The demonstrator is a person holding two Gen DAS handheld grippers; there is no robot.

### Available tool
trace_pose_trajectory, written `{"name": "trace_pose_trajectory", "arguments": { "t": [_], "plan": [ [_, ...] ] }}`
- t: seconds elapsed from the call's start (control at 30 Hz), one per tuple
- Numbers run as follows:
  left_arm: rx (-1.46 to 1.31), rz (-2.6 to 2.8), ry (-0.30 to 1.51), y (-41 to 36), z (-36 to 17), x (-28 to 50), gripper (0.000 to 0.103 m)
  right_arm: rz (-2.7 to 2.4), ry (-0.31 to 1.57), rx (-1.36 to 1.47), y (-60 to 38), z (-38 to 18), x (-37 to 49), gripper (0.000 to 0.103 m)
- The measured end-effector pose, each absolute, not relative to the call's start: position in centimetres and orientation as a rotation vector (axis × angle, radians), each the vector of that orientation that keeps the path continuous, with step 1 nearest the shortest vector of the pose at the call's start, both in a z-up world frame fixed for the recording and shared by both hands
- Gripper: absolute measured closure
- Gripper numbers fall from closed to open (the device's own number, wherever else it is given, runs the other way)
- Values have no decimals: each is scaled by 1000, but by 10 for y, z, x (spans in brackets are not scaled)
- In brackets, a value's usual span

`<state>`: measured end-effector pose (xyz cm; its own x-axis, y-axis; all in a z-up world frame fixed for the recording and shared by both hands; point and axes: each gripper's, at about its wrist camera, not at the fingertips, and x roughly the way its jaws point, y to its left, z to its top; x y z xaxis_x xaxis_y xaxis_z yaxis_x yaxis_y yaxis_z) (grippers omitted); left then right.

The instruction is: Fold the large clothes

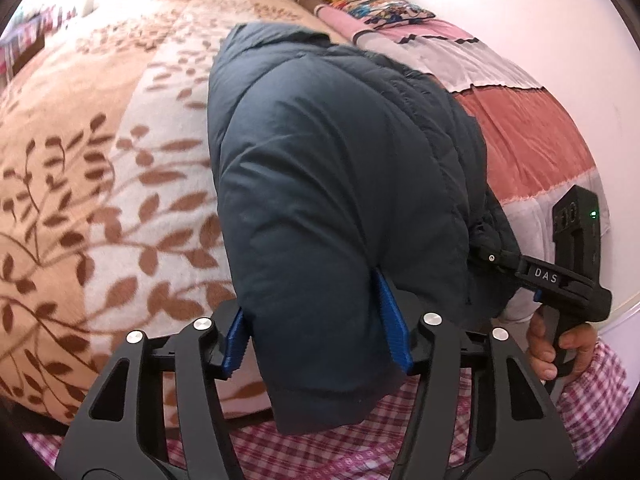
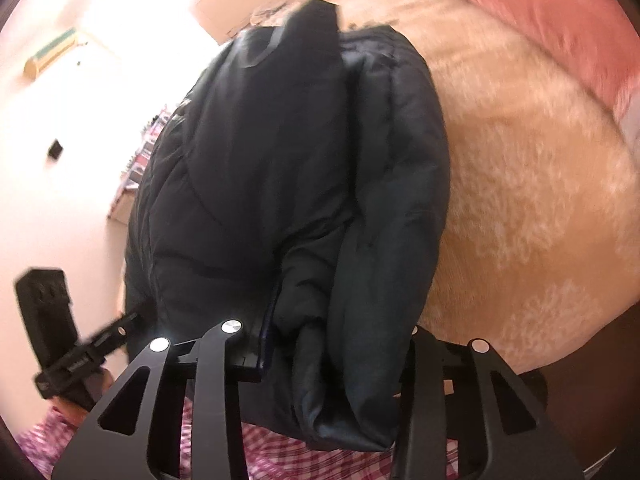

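Observation:
A dark navy padded jacket (image 1: 340,160) lies folded in a thick bundle on the bed, its near end hanging past the bed's edge. In the left wrist view my left gripper (image 1: 318,332) is shut on that near end, and both blue pads (image 1: 394,320) press into the fabric. My right gripper (image 1: 486,256) reaches into the jacket's right side, held by a hand (image 1: 548,352). In the right wrist view the jacket (image 2: 288,160) fills the gap of my right gripper (image 2: 340,330). One blue pad (image 2: 267,332) shows; the other is hidden by cloth. My left gripper (image 2: 132,316) bites the far side.
The bed carries a beige blanket with brown leaves (image 1: 100,160). A pink and red patchwork quilt (image 1: 520,140) lies along the wall side, with colourful cushions (image 1: 380,4) at the head. The person's pink checked clothing (image 1: 320,448) is right below the grippers. A pale wall (image 2: 60,140) stands beyond.

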<state>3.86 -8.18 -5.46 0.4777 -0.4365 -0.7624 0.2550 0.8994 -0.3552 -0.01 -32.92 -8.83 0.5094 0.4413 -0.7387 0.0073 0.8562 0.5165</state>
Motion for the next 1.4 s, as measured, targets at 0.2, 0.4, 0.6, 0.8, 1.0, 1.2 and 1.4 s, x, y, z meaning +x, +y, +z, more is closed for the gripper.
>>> {"name": "trace_pose_trajectory", "arguments": {
  "t": [0.2,0.4,0.6,0.8,1.0,1.2,1.4],
  "plan": [
    [-125,-437,897,-73,-38,44,52,249,947,389,-290,-77,-3,69],
    [-116,-392,836,-42,-24,62,54,265,905,302,-248,-68,13,71],
    [-154,-287,803,6,-21,76,54,340,906,258,-200,-70,48,71],
    [-208,-201,813,50,-32,75,54,427,913,197,-166,-74,73,71],
    [-228,-197,820,56,-50,73,52,415,926,175,-152,-83,78,71],
    [-174,-148,814,54,-49,67,40,385,929,220,-154,-86,76,66],
    [-149,-108,810,55,-40,60,37,358,961,308,-168,-82,84,45]
  ]
}}
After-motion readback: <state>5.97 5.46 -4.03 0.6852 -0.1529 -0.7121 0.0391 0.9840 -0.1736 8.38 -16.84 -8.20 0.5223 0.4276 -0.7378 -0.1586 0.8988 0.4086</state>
